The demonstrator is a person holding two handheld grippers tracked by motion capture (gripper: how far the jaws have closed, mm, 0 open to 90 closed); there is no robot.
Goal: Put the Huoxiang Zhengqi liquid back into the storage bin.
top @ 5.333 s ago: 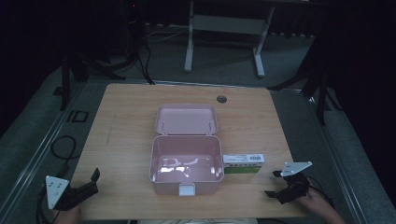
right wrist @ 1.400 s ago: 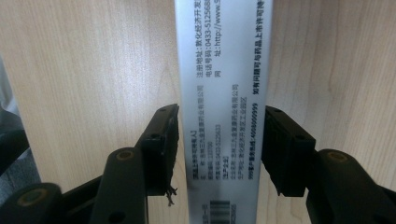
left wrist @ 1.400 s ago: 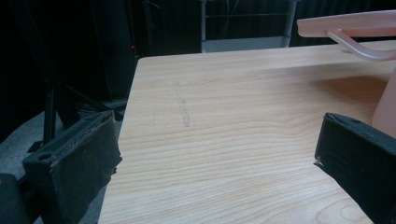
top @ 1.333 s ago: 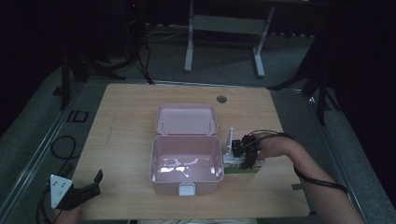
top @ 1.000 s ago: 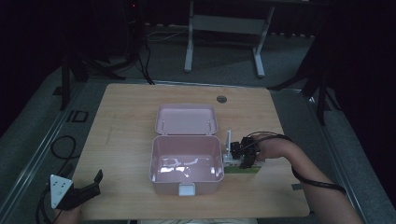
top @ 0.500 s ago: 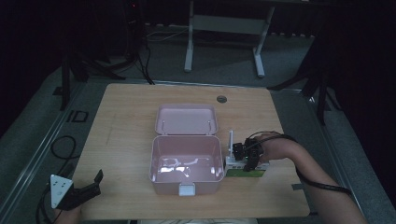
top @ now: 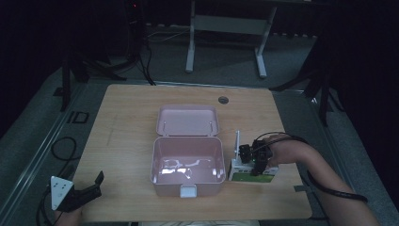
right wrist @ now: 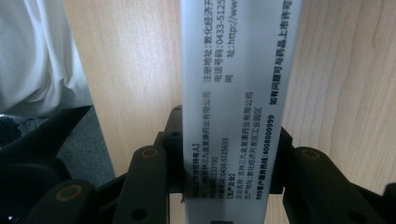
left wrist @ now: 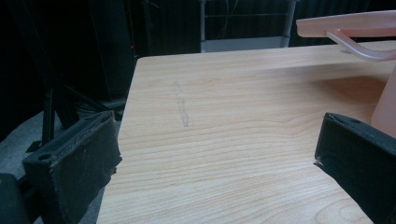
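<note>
An open pink box (top: 155, 165) stands mid-table with its lid (top: 188, 120) laid back. Just right of it, my right gripper (top: 256, 165) points down and is shut on a white and green medicine carton (top: 244, 177), held a little off the tabletop. In the right gripper view the carton (right wrist: 238, 93) runs up between the black fingers (right wrist: 149, 186), its printed white face toward the camera, with the pads pressing on its sides. My left gripper (top: 98, 184) rests at the table's front left corner, open with nothing between its jaws; its own view shows the box wall (left wrist: 385, 102) at the right.
The wooden table (top: 127, 127) has a small round grommet (top: 223, 100) near its far edge. A cable (top: 324, 186) trails from the right hand along the forearm. Dark stands and a desk frame (top: 226, 28) are on the floor beyond.
The right hand came in from the table's right front corner, closed on the carton beside the pink box and has just lifted it slightly. The left gripper has stayed put.
</note>
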